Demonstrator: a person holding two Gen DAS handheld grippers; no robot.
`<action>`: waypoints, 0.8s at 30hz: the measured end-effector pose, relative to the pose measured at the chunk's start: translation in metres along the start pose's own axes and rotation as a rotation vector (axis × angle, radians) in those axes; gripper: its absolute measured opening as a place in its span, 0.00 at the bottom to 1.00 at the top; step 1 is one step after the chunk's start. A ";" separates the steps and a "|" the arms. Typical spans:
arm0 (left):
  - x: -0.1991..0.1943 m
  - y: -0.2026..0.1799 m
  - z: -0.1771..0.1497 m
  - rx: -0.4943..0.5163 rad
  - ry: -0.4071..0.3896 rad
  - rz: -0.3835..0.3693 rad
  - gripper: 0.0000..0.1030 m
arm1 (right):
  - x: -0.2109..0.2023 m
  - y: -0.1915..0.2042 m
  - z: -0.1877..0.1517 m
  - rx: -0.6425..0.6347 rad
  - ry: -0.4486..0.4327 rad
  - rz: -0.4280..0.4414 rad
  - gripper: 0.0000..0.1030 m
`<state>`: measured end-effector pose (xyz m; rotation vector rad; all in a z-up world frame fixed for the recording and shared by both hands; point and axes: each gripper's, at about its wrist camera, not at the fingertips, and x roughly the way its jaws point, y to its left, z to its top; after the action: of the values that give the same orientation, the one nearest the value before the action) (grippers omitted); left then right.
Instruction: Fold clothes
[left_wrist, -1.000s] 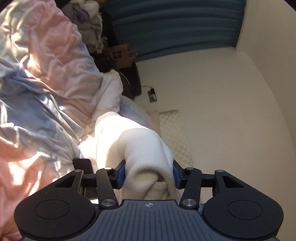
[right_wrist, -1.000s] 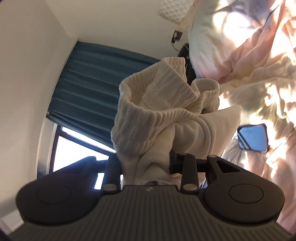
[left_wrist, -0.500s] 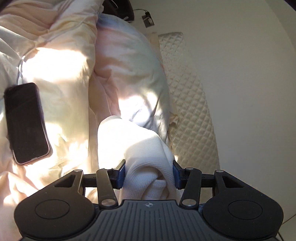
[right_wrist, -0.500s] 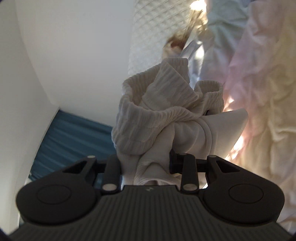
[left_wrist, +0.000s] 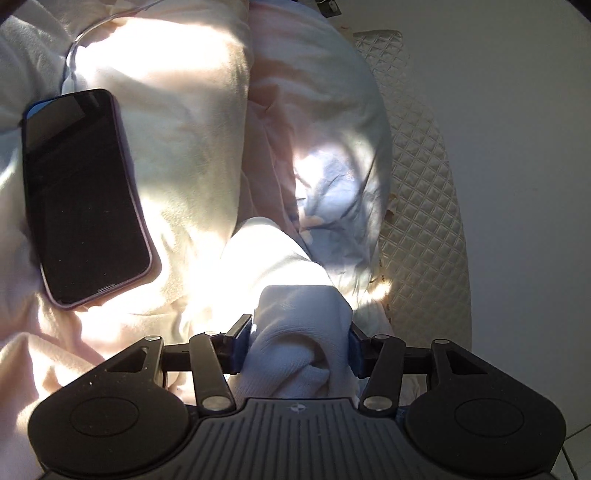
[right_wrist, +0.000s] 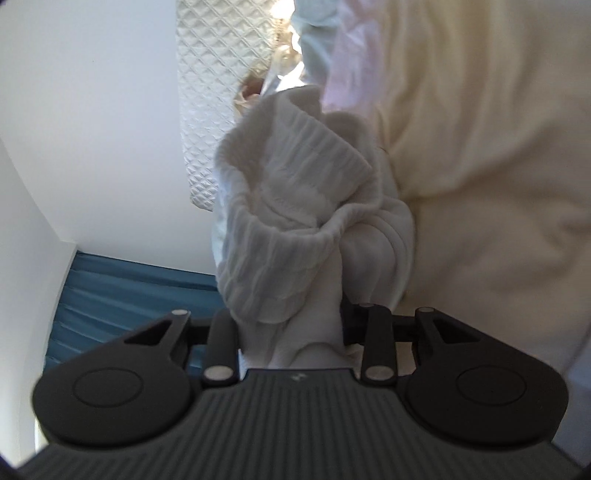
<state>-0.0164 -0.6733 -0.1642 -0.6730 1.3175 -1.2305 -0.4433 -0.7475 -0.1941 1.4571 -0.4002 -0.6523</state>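
A cream knitted garment (left_wrist: 295, 314) is bunched between the blue-padded fingers of my left gripper (left_wrist: 300, 338), which is shut on it low over the bedding. In the right wrist view the same cream garment (right_wrist: 295, 221) shows a ribbed cuff or hem folded over itself, and my right gripper (right_wrist: 291, 328) is shut on that bunch. The garment's far end trails down onto the sunlit duvet (left_wrist: 177, 155). Most of the garment is hidden behind the gripper bodies.
A black phone (left_wrist: 83, 195) lies on the duvet at the left with a white cable (left_wrist: 74, 55) above it. A pink and blue pillow (left_wrist: 332, 147) lies beside a quilted white headboard pad (left_wrist: 421, 184). White wall (right_wrist: 92, 110) and teal curtain (right_wrist: 129, 288) stand behind.
Both grippers swung down towards the bed with the garment still held. The phone and pillow came much closer in the left view; the curtain dropped low in the right view.
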 end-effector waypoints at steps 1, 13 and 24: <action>0.000 0.004 -0.001 -0.007 0.002 0.009 0.54 | 0.000 -0.005 -0.002 0.009 0.001 -0.001 0.38; -0.070 -0.032 -0.028 0.018 -0.026 0.052 0.82 | -0.019 -0.009 -0.001 0.058 0.020 -0.109 0.51; -0.152 -0.103 -0.077 0.376 -0.078 0.115 1.00 | -0.057 0.039 0.004 -0.119 -0.003 -0.259 0.85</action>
<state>-0.0899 -0.5424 -0.0340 -0.3673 1.0093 -1.2987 -0.4830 -0.7153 -0.1478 1.4064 -0.1721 -0.8708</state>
